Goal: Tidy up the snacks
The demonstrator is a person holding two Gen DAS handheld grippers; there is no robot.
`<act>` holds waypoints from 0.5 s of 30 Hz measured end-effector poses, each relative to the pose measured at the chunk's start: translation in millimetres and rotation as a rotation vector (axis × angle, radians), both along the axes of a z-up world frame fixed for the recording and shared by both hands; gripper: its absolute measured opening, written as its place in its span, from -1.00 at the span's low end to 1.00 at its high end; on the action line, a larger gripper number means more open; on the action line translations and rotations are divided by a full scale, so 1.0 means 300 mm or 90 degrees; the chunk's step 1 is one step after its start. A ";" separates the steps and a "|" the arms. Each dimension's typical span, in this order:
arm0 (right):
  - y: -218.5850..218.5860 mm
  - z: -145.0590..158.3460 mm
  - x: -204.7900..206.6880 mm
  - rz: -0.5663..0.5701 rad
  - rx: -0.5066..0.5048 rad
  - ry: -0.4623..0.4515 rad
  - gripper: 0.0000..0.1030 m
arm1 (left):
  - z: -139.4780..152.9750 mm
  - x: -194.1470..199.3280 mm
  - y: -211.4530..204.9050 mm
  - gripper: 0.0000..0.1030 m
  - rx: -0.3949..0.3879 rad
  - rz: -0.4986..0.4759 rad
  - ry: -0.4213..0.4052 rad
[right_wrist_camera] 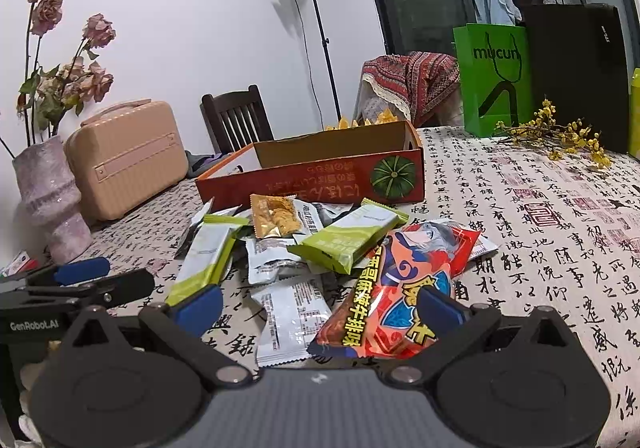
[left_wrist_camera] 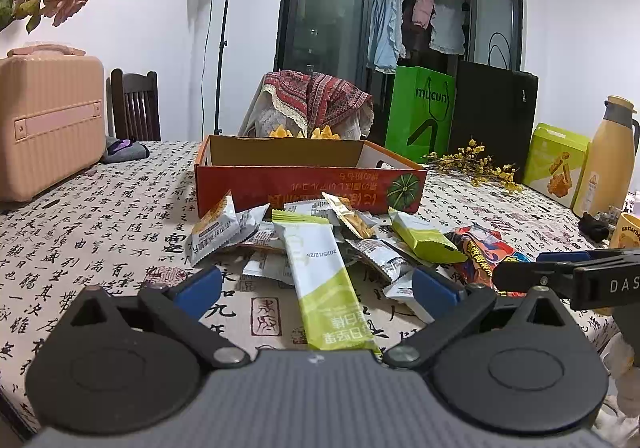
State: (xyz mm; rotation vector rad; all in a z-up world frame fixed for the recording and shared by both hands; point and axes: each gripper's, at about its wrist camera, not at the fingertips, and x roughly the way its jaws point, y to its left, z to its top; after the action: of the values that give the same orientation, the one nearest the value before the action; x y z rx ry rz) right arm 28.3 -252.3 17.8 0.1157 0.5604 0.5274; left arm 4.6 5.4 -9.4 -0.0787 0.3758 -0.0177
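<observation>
Both sets of jaws stood fully spread and held nothing: the left gripper (left_wrist_camera: 316, 290) hovered with its blue pads either side of a long white-and-green bar packet (left_wrist_camera: 326, 280), and the right gripper (right_wrist_camera: 320, 306) was poised low over the near end of a red-and-orange snack bag (right_wrist_camera: 404, 288), neither pad pressing on a wrapper as far as the views showed. The snacks lay in a loose heap on the calligraphy-print tablecloth (right_wrist_camera: 540, 216), just in front of an open red-orange cardboard box (right_wrist_camera: 320, 172) with a pumpkin printed on its side; the box interior, where visible, looked bare. Within the heap were a gold cracker packet (right_wrist_camera: 276, 216), a green wafer packet (right_wrist_camera: 344, 240) resting partly on the red bag, and several grey-white sachets (right_wrist_camera: 288, 316) overlapping one another. In judgement, the work had not begun and the step in hand was a first pick from the pile. To do it well, each gripper should take a top-lying item by its narrow width, clear of neighbours, so nothing beneath is dragged along. The green wafer packet may slide when the red bag is lifted. The two grippers were near one another, so alternate reaches toward the box would avoid a clash. The glossy wrappers looked slippery and likely to crumple.
</observation>
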 end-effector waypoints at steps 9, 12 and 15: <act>0.000 -0.004 0.003 0.001 0.001 0.004 1.00 | -0.001 0.005 0.003 1.00 -0.004 -0.003 0.002; 0.000 -0.004 0.003 0.001 0.001 0.004 1.00 | -0.003 0.004 0.006 1.00 -0.005 -0.004 0.001; 0.000 -0.004 0.003 0.001 0.001 0.005 1.00 | -0.003 0.004 0.007 1.00 -0.005 -0.005 0.001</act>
State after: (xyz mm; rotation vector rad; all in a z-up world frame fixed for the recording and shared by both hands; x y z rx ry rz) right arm 29.2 -252.3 16.6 0.1193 0.5681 0.5289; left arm 5.8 7.4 -10.2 -0.0847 0.3784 -0.0264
